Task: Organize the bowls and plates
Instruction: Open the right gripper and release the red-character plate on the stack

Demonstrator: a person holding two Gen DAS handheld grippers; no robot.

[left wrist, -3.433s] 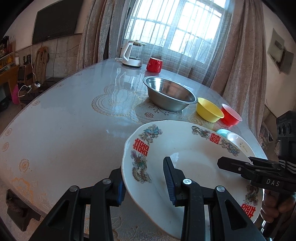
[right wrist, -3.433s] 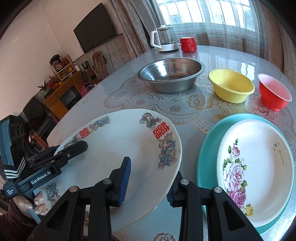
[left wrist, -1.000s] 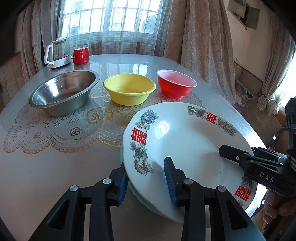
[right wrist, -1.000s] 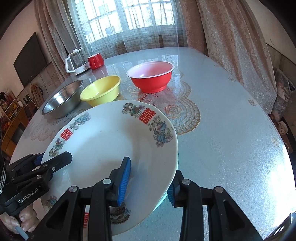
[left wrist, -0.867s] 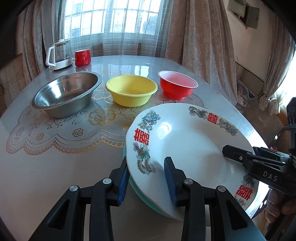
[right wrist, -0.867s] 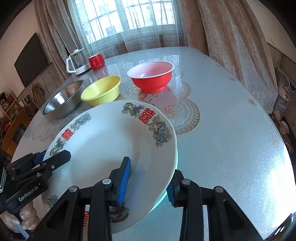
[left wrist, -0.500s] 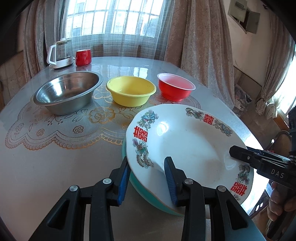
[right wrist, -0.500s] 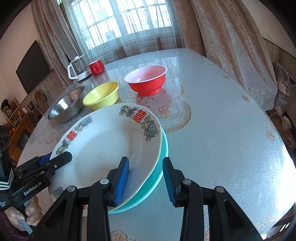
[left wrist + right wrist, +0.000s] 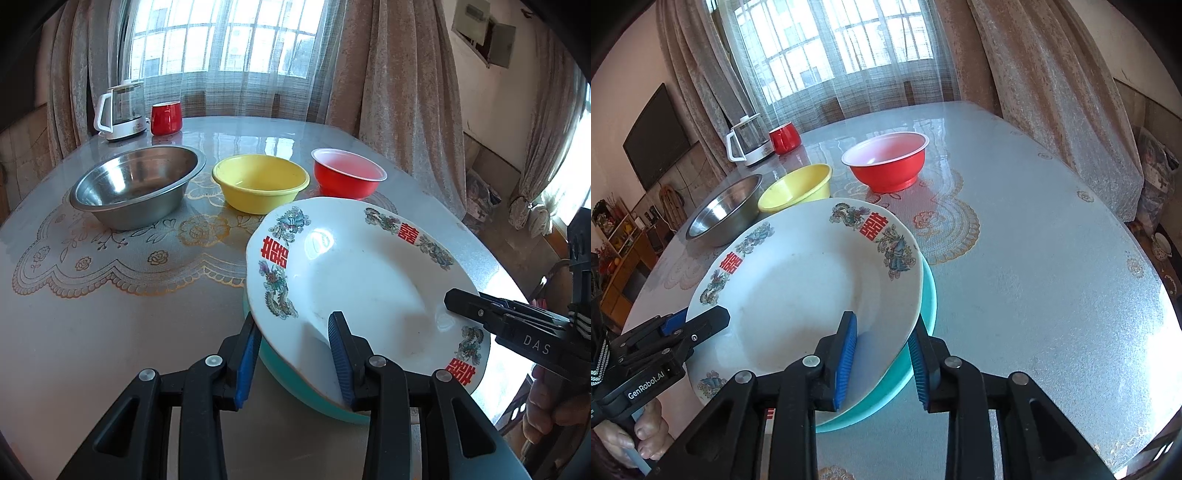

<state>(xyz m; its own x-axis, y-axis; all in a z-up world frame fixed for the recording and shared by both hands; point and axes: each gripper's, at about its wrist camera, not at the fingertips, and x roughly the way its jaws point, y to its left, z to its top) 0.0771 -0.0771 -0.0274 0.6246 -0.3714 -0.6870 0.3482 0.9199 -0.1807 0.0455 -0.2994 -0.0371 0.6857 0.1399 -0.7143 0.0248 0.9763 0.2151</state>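
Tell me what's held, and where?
White plate: left gripper clamps its rim. Right gripper straddles the opposite rim, fingers have just been closing; grip unclear.

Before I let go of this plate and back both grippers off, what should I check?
1. White plate over teal plate: ok.
2. White plate seated flat: cannot tell.
3. Left gripper released: not ok, it is shut on the white plate's rim.
4. Right gripper released: cannot tell. Its jaws have just been closing, with the rim between them.
5. Steel bowl, yellow bowl, red bowl clear of the stack: ok.
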